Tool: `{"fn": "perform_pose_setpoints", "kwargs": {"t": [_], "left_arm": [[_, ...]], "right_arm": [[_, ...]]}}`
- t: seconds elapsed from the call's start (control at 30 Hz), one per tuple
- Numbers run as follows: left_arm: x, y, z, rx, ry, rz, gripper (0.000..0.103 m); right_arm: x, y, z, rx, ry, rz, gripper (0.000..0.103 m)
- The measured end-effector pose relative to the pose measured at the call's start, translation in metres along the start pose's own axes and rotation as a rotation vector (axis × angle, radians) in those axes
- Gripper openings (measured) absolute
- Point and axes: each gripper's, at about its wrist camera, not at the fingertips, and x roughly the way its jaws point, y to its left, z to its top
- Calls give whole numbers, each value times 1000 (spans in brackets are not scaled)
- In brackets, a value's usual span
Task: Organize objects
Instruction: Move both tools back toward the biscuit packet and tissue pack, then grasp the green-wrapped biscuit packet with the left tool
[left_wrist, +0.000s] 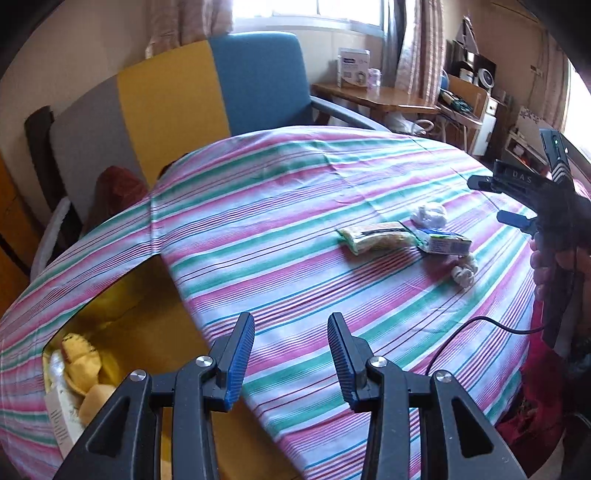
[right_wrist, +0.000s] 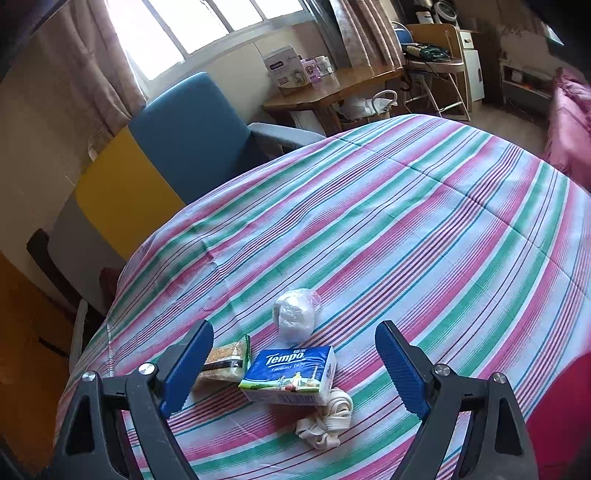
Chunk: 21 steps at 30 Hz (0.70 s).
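On the striped cloth lie a blue Tempo tissue pack (right_wrist: 291, 374), a yellow-green sponge packet (right_wrist: 225, 362), a white plastic-wrapped bundle (right_wrist: 297, 317) and a coiled white cord (right_wrist: 327, 421). My right gripper (right_wrist: 293, 369) is open wide and empty, hovering just above the tissue pack. The same items show in the left wrist view: tissue pack (left_wrist: 445, 242), sponge packet (left_wrist: 375, 236), bundle (left_wrist: 430, 215), cord (left_wrist: 463, 273). My left gripper (left_wrist: 291, 354) is open and empty, over the cloth's edge beside a yellow box (left_wrist: 147, 321) that holds yellow items (left_wrist: 83, 363). The right gripper (left_wrist: 517, 201) appears at the right.
The striped cloth (right_wrist: 424, 229) covers a rounded table. A blue and yellow chair (left_wrist: 221, 92) stands behind it. A wooden desk (right_wrist: 332, 88) with boxes sits by the window. A black cable (left_wrist: 476, 325) lies on the cloth. Pink bedding (right_wrist: 570, 122) is at the right.
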Motion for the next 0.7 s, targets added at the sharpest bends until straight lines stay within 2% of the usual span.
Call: {"fn": "perform_pose_setpoints", "kwargs": {"t": [0.23, 0.27, 0.37, 0.43, 0.5, 0.7], "left_arm": [[44, -30, 22, 24, 82, -110, 43], [51, -35, 25, 52, 95, -113, 44], [70, -51, 37, 156, 116, -130, 59], [80, -61, 48, 223, 109, -146, 61], [90, -71, 58, 295, 109, -144, 66], [135, -90, 82, 428, 171, -165, 67]], "right_arm": [[3, -10, 2, 57, 24, 12, 90], [4, -10, 2, 60, 28, 15, 90], [6, -11, 1, 69, 46, 32, 90], [8, -10, 0, 70, 55, 44, 90], [9, -9, 0, 70, 61, 51, 91], [13, -10, -1, 79, 86, 78, 92]]}}
